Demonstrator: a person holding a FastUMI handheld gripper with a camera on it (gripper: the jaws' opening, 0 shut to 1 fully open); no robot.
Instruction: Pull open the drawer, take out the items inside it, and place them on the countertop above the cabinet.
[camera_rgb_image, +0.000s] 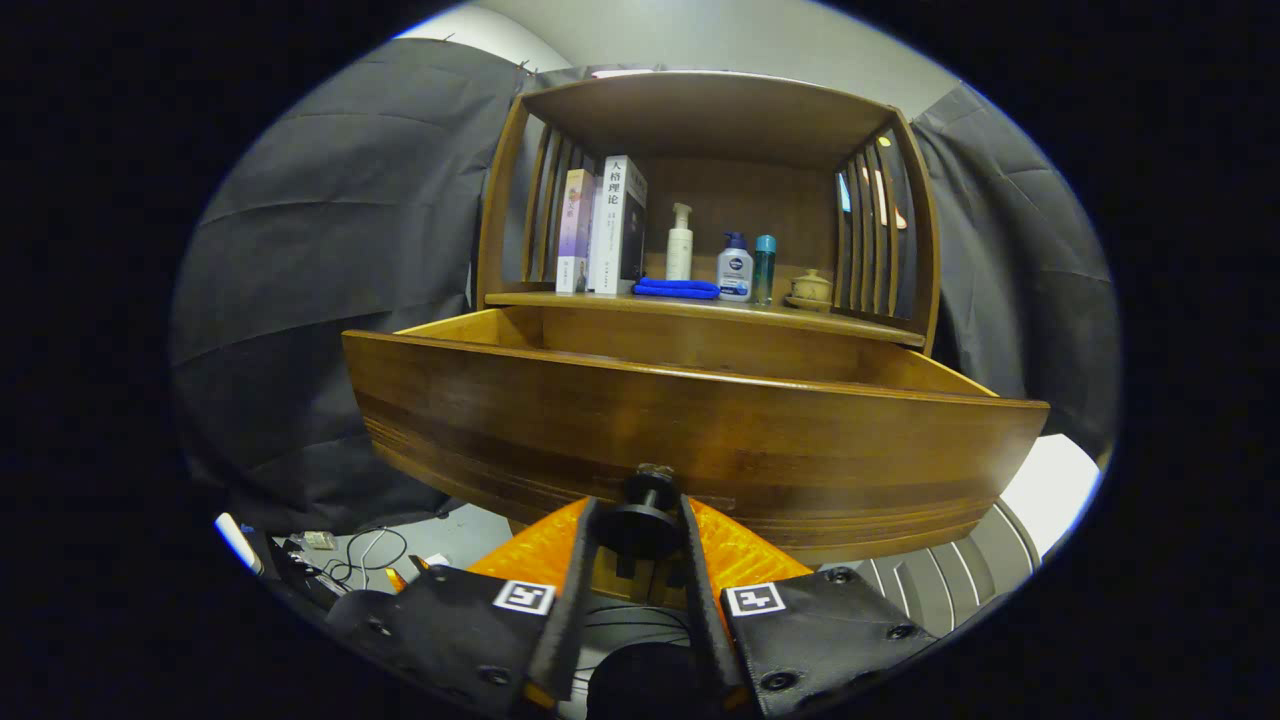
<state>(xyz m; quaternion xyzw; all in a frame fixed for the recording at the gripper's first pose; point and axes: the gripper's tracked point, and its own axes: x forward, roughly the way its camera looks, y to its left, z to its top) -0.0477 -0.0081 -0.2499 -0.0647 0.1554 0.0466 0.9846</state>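
the claw (640, 520) is clamped on the round dark knob (648, 492) of the wide brown wooden drawer (690, 420), which stands pulled out below the tabletop (700, 308). its inside is hidden behind the front panel. on the tabletop stand two upright books (603, 225), what seems a folded blue cloth (677, 288), and three bottles (735, 265).

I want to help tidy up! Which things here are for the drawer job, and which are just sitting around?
For the job: drawer, pulled open; its knob, clamped between the gripper fingers; countertop.

Just sitting there: books, blue cloth, bottles, small teacup.
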